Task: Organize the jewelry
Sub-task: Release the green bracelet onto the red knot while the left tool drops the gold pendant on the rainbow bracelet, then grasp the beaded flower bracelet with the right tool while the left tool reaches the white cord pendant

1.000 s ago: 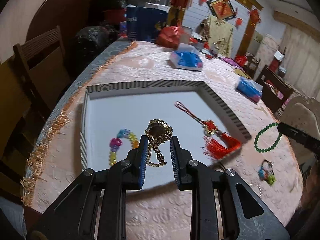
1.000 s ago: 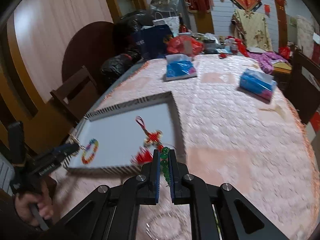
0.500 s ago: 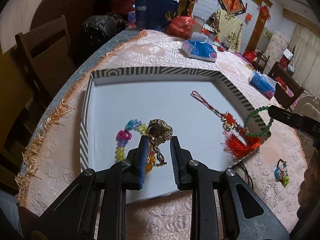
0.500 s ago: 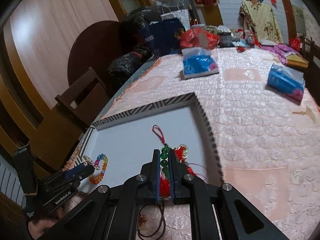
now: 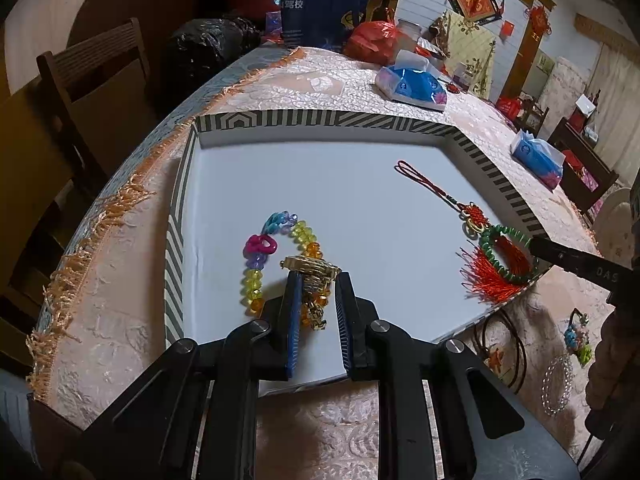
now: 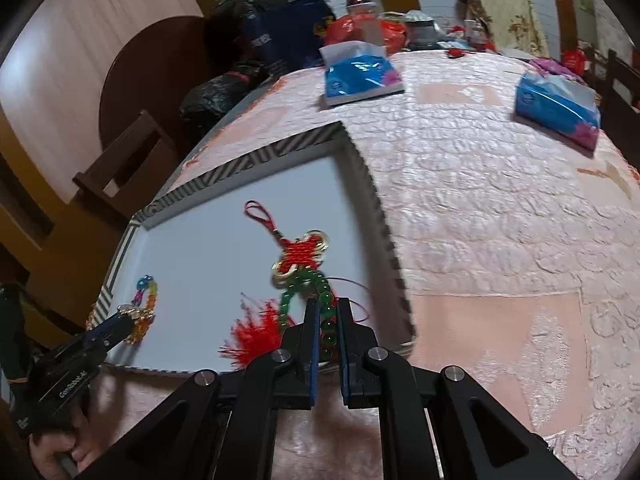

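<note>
A white tray with a striped rim (image 5: 320, 119) (image 6: 256, 162) lies on the pink tablecloth. My left gripper (image 5: 317, 280) is shut on a gold chain bracelet (image 5: 310, 267) and holds it low over the tray's near left, over a multicoloured bead bracelet (image 5: 260, 248) (image 6: 146, 292). My right gripper (image 6: 327, 308) is shut on a green bead bracelet (image 6: 322, 298) (image 5: 506, 254) and holds it over the red tassel knot charm (image 5: 474, 216) (image 6: 300, 252) at the tray's near right edge.
On the cloth right of the tray lie a dark cord necklace (image 5: 504, 344), a small colourful charm (image 5: 576, 334) and a clear bead bracelet (image 5: 558, 384). Blue tissue packs (image 5: 412, 86) (image 6: 556, 104) sit farther back. A wooden chair (image 5: 92, 68) stands left of the table.
Both grippers moved forward over the tray. The gold bracelet came down over the coloured bead bracelet. The green bracelet travelled from off the tray to above the red tassel charm.
</note>
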Demonstrator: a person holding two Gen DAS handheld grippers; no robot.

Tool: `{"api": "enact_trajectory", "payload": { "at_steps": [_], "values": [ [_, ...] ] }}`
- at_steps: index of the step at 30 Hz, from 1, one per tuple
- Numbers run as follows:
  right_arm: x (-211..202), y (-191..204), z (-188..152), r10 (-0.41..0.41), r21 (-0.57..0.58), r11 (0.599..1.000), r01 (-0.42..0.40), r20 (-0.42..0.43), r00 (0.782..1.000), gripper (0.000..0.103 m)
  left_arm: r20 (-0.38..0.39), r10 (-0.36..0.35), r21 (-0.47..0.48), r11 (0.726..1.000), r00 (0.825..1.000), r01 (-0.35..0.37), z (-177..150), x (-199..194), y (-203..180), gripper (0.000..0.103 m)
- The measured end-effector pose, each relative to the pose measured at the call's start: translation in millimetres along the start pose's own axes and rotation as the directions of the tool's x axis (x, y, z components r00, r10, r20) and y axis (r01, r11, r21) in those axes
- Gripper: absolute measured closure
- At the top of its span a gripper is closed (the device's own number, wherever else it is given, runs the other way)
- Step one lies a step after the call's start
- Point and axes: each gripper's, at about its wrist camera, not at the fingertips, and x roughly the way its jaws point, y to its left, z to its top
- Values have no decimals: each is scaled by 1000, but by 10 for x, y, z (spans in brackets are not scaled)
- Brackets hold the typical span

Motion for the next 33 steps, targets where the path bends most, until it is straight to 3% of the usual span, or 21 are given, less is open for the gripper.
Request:
{"api": "enact_trajectory", "payload": {
  "at_steps": [4,8,14,23,26,33],
  "values": [
    [-11,-44,-8,11,18,1000,-11,11,1000,95,-13,5,-13,1000,1000,-5,-14,30,46,82],
    [-23,-44,-46,70,35,997,-72,38,997,77,-9,3,-6,1000,1000,-4,-20,10,50,71],
    [-61,44,-38,59,14,998,-59,14,998,76,66,-10,27,1000,998,8,47,-192,-34,53],
    [-734,-9,-133,-105,-108,988,115,93,990,76,73,-120,134,985,990,110,-81,-461,-472,52],
    [-937,-242,-264,-147,-68,986,153,88,985,76,45,-173,176,971,984,162,-224,-501,-672,52],
    [-1249,-750,-847,-195,54,979,195,-17,981,76,-41,-194,229,953,980,198,-552,-376,-1027,52]
  ]
}}
